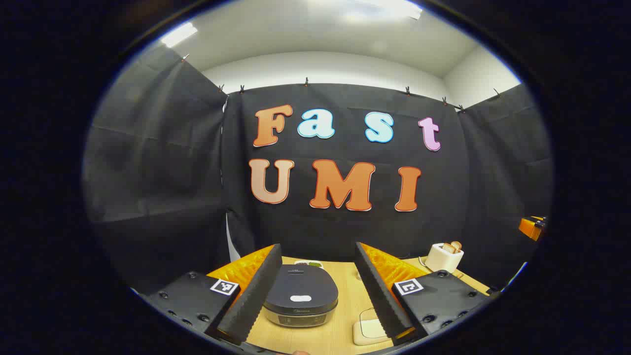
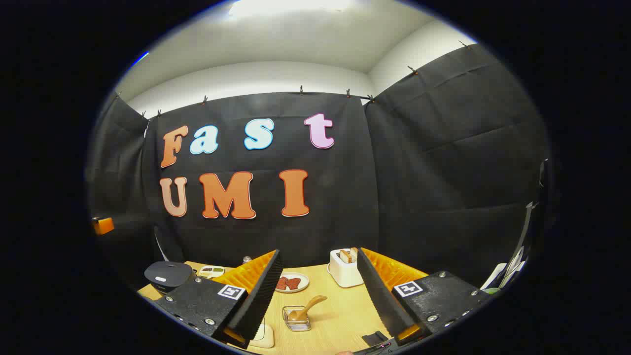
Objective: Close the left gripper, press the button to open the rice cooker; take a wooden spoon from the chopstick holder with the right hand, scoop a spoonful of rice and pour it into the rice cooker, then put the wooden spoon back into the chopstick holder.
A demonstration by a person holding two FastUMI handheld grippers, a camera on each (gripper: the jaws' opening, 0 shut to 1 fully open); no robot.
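Left gripper (image 1: pixel 318 291), seen in the left gripper view: jaws spread wide, nothing between the fingers but air, held above the near part of the wooden table (image 1: pixel 345 315). Rice cooker (image 1: pixel 299 296) sits on the table straight ahead, framed between the two fingers, lid down, pale button patch on the lid top; no contact with either finger. Cream-coloured flat block (image 1: pixel 368 333) lies just right of the cooker, partly hidden behind the right finger. Small dish (image 1: pixel 309 265) behind the cooker, near the cloth wall. White toaster (image 1: pixel 443 256) with bread in its slots stands far right. Right gripper (image 2: pixel 320 296), seen in the right gripper view: jaws likewise wide apart, gripping nothing. Wire chopstick holder (image 2: pixel 297 318) stands on the table between the fingers, the wooden spoon (image 2: pixel 308 306) resting in it, handle tilted up to the right. Plate (image 2: pixel 293 282) with dark reddish pieces lies beyond the holder; toaster to its right; rice cooker at far left, well apart from the holder.
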